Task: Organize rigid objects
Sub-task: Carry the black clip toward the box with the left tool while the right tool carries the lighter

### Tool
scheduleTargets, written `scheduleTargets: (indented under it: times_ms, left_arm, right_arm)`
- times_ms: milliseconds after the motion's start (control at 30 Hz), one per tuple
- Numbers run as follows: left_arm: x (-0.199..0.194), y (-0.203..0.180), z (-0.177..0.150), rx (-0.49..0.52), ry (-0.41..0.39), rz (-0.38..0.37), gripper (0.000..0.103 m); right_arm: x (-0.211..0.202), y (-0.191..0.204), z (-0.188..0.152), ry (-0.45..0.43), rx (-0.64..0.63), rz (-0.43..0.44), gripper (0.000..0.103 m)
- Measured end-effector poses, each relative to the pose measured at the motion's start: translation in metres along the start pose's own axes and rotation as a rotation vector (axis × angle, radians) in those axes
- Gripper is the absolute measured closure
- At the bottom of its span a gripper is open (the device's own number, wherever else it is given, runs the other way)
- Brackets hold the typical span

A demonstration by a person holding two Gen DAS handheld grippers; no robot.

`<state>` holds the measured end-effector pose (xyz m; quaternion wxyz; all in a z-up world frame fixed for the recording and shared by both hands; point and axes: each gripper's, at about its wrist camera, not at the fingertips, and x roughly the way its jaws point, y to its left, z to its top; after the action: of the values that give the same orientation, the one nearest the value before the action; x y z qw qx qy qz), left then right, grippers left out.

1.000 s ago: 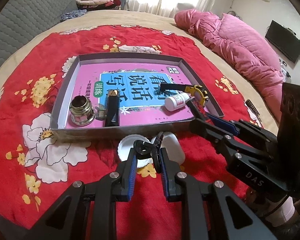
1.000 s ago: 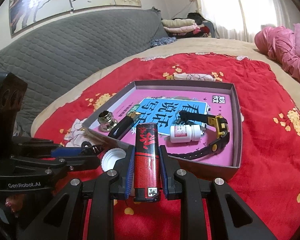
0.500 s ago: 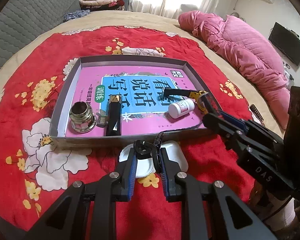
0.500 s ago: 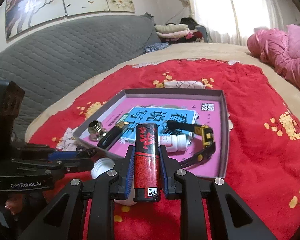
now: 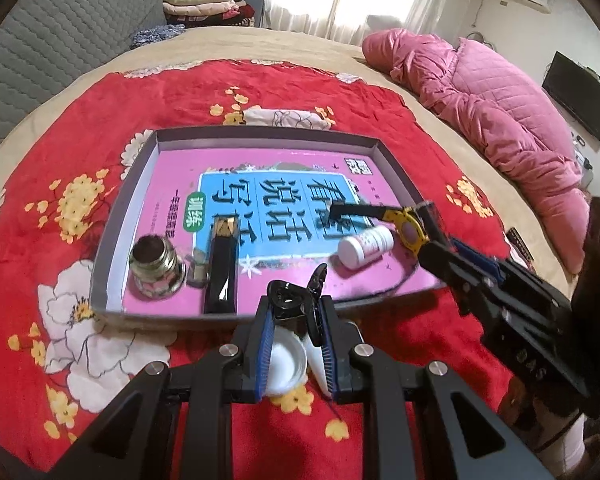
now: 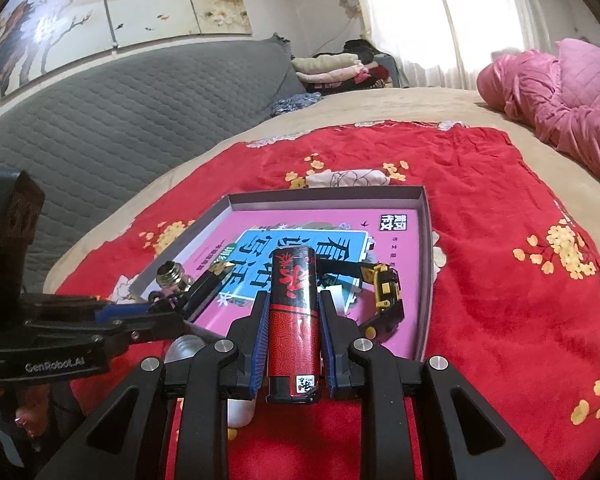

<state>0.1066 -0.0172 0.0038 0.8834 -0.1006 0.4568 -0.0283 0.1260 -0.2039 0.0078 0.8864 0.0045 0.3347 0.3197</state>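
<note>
My left gripper (image 5: pixel 294 312) is shut on a small black ring clip (image 5: pixel 287 300), held over the near wall of the grey tray (image 5: pixel 260 132). My right gripper (image 6: pixel 294 304) is shut on a red and black lighter (image 6: pixel 294 320) that points toward the tray (image 6: pixel 324 194) from its near side. On the tray's pink book lie a metal screw socket (image 5: pixel 154 266), a black stick with a gold tip (image 5: pixel 222 268), a small white bottle (image 5: pixel 364 246) and a yellow and black watch (image 5: pixel 408 228). The right gripper (image 5: pixel 432 248) reaches in beside the watch.
A white lid (image 5: pixel 284 364) and a white container (image 5: pixel 314 356) lie on the red flowered blanket (image 5: pixel 100 92) under my left gripper. A pink quilt (image 5: pixel 480 92) is heaped at the right, and a grey padded headboard (image 6: pixel 120 120) stands at the left.
Both grippers have moved forward toward the tray. The black clip now hangs over the tray's near wall, and the lighter has come closer to the watch. Both grips are unchanged.
</note>
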Motion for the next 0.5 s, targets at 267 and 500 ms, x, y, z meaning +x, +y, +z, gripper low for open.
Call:
scheduleTargets:
  times_ms: [267, 500]
  left_arm:
    - [0.012, -0.001, 0.017, -0.011, -0.013, 0.018, 0.081]
    - [0.025, -0.001, 0.025, -0.011, -0.005, 0.036, 0.081]
  right_arm:
    - [0.007, -0.004, 0.006, -0.016, -0.002, 0.000, 0.080]
    - [0.007, -0.011, 0.012, -0.040, 0.008, -0.001, 0.080]
